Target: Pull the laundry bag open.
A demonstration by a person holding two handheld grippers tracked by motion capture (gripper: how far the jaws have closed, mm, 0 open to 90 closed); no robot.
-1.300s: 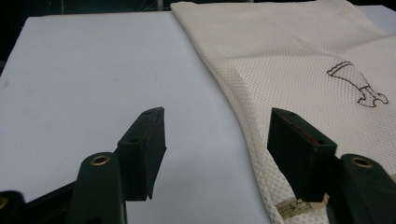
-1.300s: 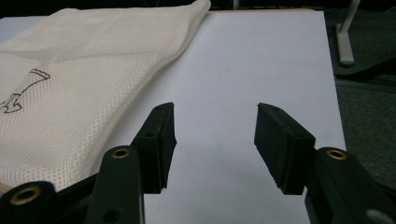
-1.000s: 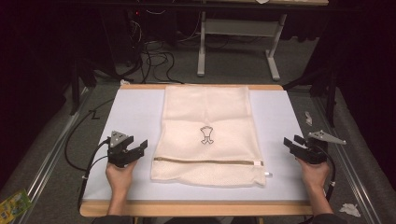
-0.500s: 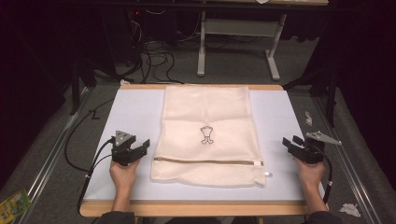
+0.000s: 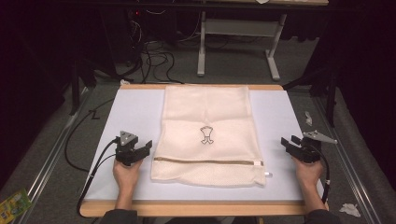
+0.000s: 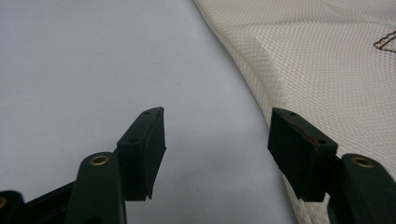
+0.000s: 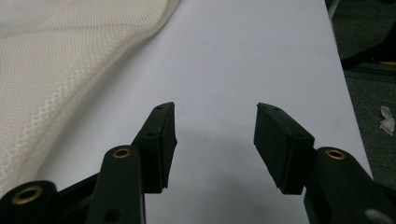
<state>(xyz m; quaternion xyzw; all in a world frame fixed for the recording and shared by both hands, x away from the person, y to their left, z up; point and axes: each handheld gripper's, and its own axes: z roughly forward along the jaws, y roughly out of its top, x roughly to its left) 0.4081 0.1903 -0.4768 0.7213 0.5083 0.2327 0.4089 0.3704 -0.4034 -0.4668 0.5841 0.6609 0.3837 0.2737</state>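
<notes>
White table top (image 5: 130, 112) lying in middle of frame, wooden edge (image 5: 196, 208) running along bottom. Grey table legs (image 5: 201, 51) standing at top centre. Black cables (image 5: 154, 53) curling on floor at upper left. Green packet (image 5: 11, 205) lying in lower left corner. White paper scraps sitting at right: one (image 5: 308, 117) mid right, one (image 5: 349, 210) lower right.

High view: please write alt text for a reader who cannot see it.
A cream mesh laundry bag with a brown zip lies flat in the middle of a pale blue-white table top. A person's hands hold two black two-jaw grippers, the left gripper close by the bag's left edge and the right gripper farther off its right edge, both open and empty.
</notes>
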